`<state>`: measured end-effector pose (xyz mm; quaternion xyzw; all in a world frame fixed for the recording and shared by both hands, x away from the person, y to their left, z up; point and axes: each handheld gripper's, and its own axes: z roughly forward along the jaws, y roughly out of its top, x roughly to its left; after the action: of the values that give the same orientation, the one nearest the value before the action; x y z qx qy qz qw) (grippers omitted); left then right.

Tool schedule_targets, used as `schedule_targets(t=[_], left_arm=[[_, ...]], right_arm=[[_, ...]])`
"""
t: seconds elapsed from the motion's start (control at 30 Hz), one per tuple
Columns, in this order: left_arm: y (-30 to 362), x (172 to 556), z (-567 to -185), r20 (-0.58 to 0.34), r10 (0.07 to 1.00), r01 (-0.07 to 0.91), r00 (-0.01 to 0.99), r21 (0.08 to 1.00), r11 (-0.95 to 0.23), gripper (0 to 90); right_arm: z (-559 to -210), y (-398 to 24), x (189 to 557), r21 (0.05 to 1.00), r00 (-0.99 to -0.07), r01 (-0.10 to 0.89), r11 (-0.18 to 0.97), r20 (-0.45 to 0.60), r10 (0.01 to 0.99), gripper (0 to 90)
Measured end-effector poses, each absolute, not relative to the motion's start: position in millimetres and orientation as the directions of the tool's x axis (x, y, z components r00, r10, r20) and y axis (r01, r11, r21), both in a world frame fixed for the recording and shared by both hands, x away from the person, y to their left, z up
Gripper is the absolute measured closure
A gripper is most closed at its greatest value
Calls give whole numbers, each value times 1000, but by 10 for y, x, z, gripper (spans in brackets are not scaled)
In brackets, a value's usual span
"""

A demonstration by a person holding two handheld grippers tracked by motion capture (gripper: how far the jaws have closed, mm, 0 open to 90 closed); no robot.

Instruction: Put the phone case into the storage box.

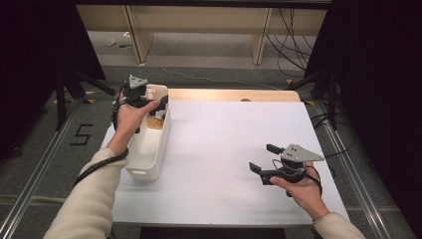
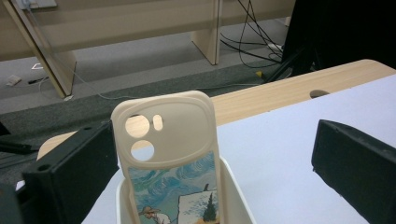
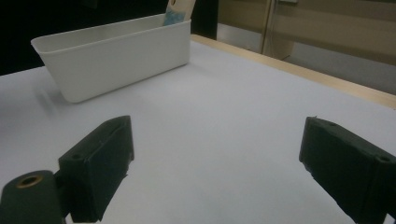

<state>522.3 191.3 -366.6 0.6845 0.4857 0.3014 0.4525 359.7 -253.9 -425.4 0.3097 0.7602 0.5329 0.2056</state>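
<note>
At the far end of a white oblong plastic bin (image 1: 149, 149) on the white worktop (image 1: 224, 159), a cream phone case with painted artwork (image 2: 173, 154) stands upright between the wide left hand-held gripper (image 1: 149, 102), seemingly just released or about to be gripped; a clean withdrawal or squeeze is called for. The right hand-held gripper (image 1: 261, 157) is held wide, empty.

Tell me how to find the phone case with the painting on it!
Look at the white table, then its left edge, where a long white bin sits. At the bin's far end, the phone case stands upright, poking above the rim between the open jaws of the left gripper. It is cream-coloured with camera holes on top and a blue swirly-sky painting below.
</note>
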Motion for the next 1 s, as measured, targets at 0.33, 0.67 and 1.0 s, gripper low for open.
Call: schedule_targets(t=[0.33,0.67,1.0], left_arm=[[1920,5038,-3663,-38,926,381,375,917,-117,0],[1951,4868,-3666,-33,916,362,401,924,-125,0],[1972,4726,-3712,-36,910,352,413,928,-123,0]], right_arm=[[-4249,-2543,3597,938,-724,250,239,17,689,109],[-4247,-2540,3595,939,-724,248,240,15,689,109],[-4246,-2542,3596,939,-725,249,239,16,689,109]])
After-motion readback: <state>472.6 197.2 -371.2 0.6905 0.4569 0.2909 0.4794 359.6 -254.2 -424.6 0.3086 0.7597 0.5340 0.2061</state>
